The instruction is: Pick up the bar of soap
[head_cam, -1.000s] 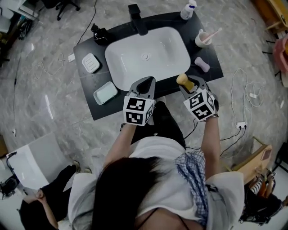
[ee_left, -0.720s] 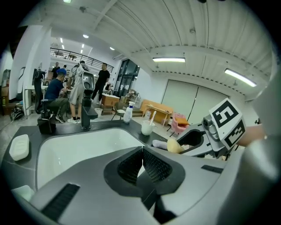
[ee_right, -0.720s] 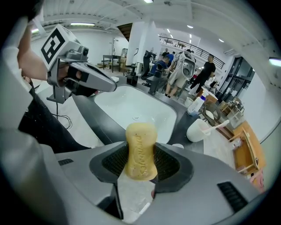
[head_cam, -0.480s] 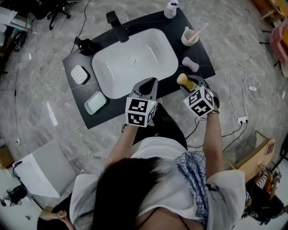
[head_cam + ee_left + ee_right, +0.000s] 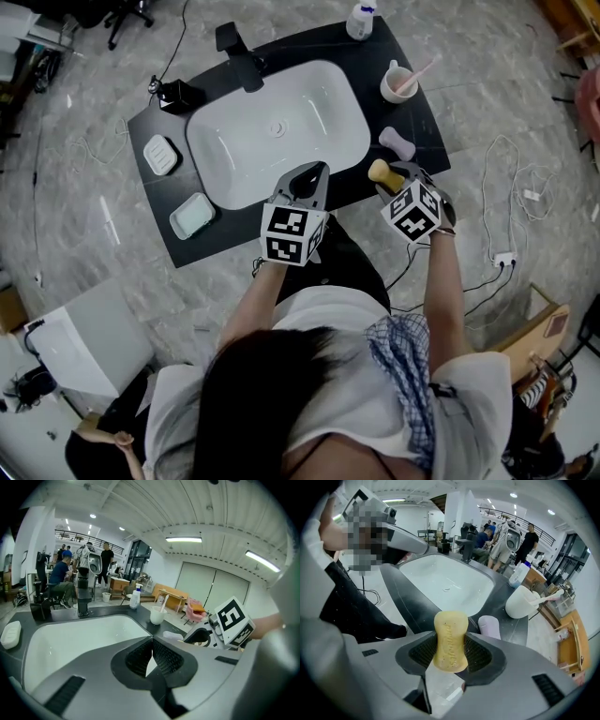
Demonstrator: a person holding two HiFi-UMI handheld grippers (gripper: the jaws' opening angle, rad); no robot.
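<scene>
A yellow bar of soap (image 5: 450, 641) stands upright between the pads of my right gripper (image 5: 451, 654), which is shut on it. In the head view that yellow soap (image 5: 381, 170) sticks out of the right gripper (image 5: 394, 178) at the front right corner of the black counter (image 5: 427, 131). A pale lilac bar of soap (image 5: 397, 143) (image 5: 489, 626) lies on the counter just beyond it. My left gripper (image 5: 305, 180) (image 5: 151, 656) hovers over the front rim of the white sink (image 5: 223, 192), its jaws shut with nothing between them.
A white cup (image 5: 397, 83) with a toothbrush and a white bottle (image 5: 359, 19) stand at the counter's back right. A black faucet (image 5: 234, 46) rises behind the basin. A white soap dish (image 5: 160, 155) and a pale green tray (image 5: 190, 216) lie at the left. Cables trail on the marble floor.
Both grippers have shifted slightly over the counter's front edge, the right one sinking with the yellow soap still in it. The view has swung so the counter sits further left.
</scene>
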